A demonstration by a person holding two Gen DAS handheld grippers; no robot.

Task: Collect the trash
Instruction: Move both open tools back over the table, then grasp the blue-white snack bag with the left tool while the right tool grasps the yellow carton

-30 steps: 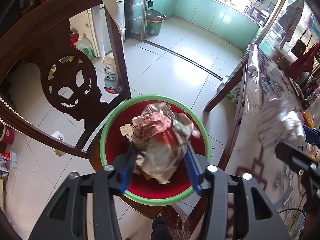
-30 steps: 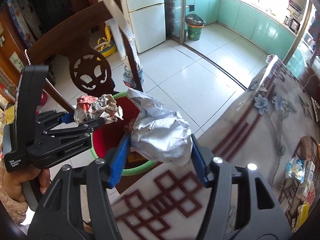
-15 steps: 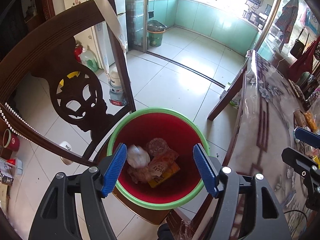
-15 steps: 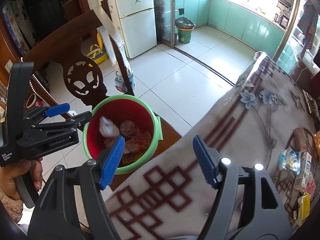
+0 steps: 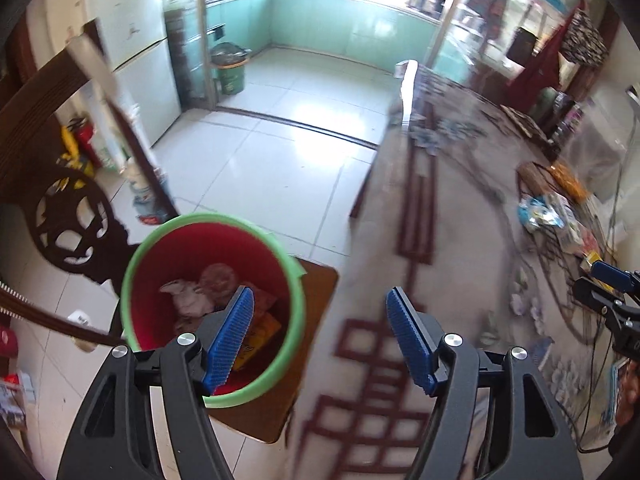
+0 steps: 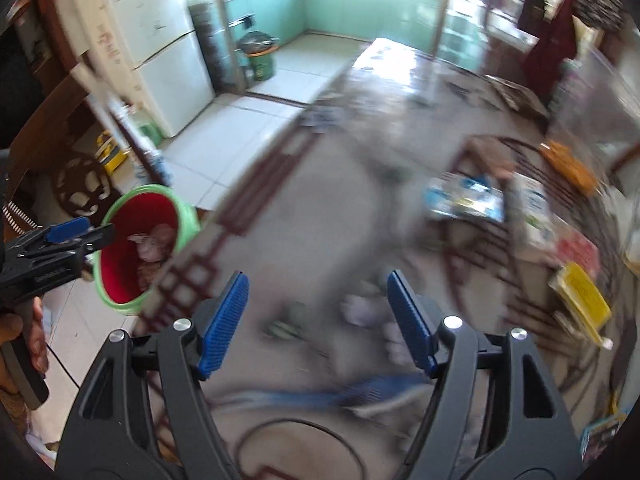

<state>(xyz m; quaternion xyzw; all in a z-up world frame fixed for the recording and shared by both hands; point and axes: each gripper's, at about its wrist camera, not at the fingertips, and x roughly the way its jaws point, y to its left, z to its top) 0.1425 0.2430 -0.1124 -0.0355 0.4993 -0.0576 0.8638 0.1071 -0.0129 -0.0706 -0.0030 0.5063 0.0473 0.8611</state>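
The red bin with a green rim [image 5: 136, 264] holds crumpled wrappers [image 5: 188, 300] and stands on a brown chair seat. My left gripper [image 5: 319, 294] is open and empty, hovering just right of the bin, over the seat corner and the table's edge. My right gripper [image 6: 317, 280] hangs over the patterned tablecloth [image 6: 320, 208]; its jaws are opening with nothing between them. Small pale scraps [image 6: 360, 308] lie blurred on the cloth below it. In the right wrist view the bin [image 6: 116, 288] and the left gripper [image 6: 80, 234] sit at the left. The right gripper [image 5: 604, 284] shows at the left wrist view's right edge.
A carved dark wooden chair back [image 5: 68, 216] rises left of the bin. Packets [image 6: 464, 200] and a yellow box [image 6: 580, 292] crowd the table's right side. A black cable [image 6: 280, 428] loops near me. A white fridge [image 6: 160, 60] and a green kitchen bin [image 5: 230, 68] stand beyond the tiled floor.
Both grippers let go of their crumpled wads, which now lie in the bin. Both have swung right, away from above the bin and toward the table.
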